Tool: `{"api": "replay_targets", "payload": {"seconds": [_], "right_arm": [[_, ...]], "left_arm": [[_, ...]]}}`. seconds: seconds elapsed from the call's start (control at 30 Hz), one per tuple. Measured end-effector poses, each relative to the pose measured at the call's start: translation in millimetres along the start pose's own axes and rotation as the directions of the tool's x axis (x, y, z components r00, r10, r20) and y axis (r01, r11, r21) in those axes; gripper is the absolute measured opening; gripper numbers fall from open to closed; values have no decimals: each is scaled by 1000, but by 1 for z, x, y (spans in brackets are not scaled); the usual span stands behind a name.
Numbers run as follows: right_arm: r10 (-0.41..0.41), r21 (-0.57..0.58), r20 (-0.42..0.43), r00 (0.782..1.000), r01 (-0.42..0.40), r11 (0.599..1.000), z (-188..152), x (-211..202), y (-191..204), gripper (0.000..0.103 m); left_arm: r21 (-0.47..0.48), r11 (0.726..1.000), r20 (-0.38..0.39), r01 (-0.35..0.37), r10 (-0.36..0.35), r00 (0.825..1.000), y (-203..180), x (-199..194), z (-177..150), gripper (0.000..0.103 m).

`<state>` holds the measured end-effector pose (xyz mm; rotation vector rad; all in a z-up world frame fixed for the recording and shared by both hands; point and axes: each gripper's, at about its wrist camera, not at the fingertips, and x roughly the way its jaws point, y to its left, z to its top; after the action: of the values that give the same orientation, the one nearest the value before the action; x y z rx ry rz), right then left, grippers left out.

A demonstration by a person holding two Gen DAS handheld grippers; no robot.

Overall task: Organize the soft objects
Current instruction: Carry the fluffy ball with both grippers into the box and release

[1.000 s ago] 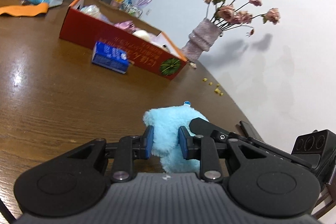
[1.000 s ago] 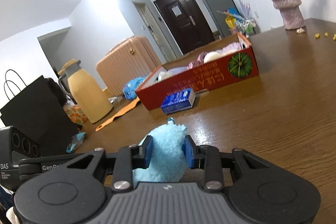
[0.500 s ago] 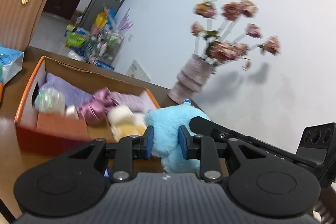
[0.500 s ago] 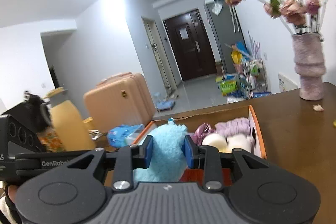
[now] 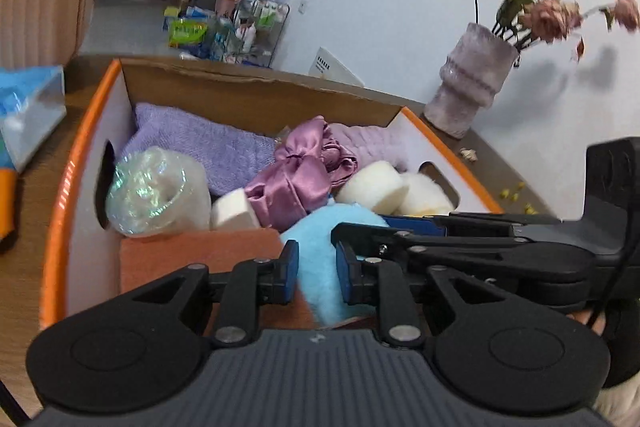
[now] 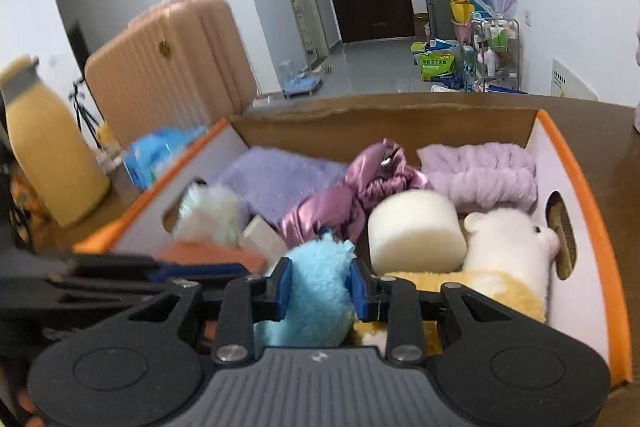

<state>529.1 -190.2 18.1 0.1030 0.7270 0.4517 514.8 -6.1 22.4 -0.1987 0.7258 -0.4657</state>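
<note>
Both grippers pinch one blue plush toy (image 6: 316, 291) between them: the right gripper (image 6: 318, 289) has its blue pads pressed into the fur on either side, and the left gripper (image 5: 316, 267) is closing on the other part of the same toy, its jaws already narrow with fur squeezed between them. The toy hangs just over the near wall of the orange-rimmed box (image 6: 576, 163), towards the near middle of it.

Risk first. With two grips on one limp thing, the hands drifting apart would stretch or tear it, and one letting go early would leave it dangling from the other and perhaps hooking the near rim. Dropped from here, I judge it would land partly on the orange sponge block (image 5: 200, 255) or the yellow-and-white plush (image 6: 508, 259) and could roll back over the near edge.

Room is tight. Along the near wall the sponge block fills the left and the yellow plush the right corner. Behind them the white foam cylinder (image 6: 414, 227), the satin scrunchie (image 5: 300, 175) and a shiny wrapped ball (image 5: 148, 187) crowd the middle; purple cloths (image 6: 276, 179) line the far wall. The only gap seems to be directly below the toy, though the grippers hide the floor there. Beyond the box's far right corner stands a vase (image 5: 472, 83) on the table.
</note>
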Motion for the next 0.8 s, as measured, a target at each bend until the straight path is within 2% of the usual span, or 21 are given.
{"api": "replay_targets", "payload": {"seconds": [0.33, 0.43, 0.53, 0.6, 0.7, 0.8], "right_arm": [[35, -38, -14, 999, -36, 999, -7, 1, -11, 30], [25, -27, -35, 999, -26, 999, -3, 0, -12, 33], [-17, -51, -70, 997, 13, 999, 2, -5, -3, 40], [-51, -71, -76, 996, 45, 996, 6, -17, 5, 45], [-56, -83, -20, 998, 54, 995, 14, -53, 15, 51], [-54, -79, 43, 998, 57, 995, 24, -98, 22, 52]], "left_arm": [[30, 998, 21, -53, 53, 998, -10, -5, -4, 21], [13, 999, 40, -52, 51, 998, -16, -22, -5, 22], [37, 995, 69, -88, 85, 994, -25, -50, -2, 22], [56, 993, 98, -105, 99, 990, -31, -74, 1, 24], [72, 989, 136, -129, 119, 984, -38, -107, 7, 27], [100, 982, 174, -162, 143, 974, -48, -142, 6, 30]]}}
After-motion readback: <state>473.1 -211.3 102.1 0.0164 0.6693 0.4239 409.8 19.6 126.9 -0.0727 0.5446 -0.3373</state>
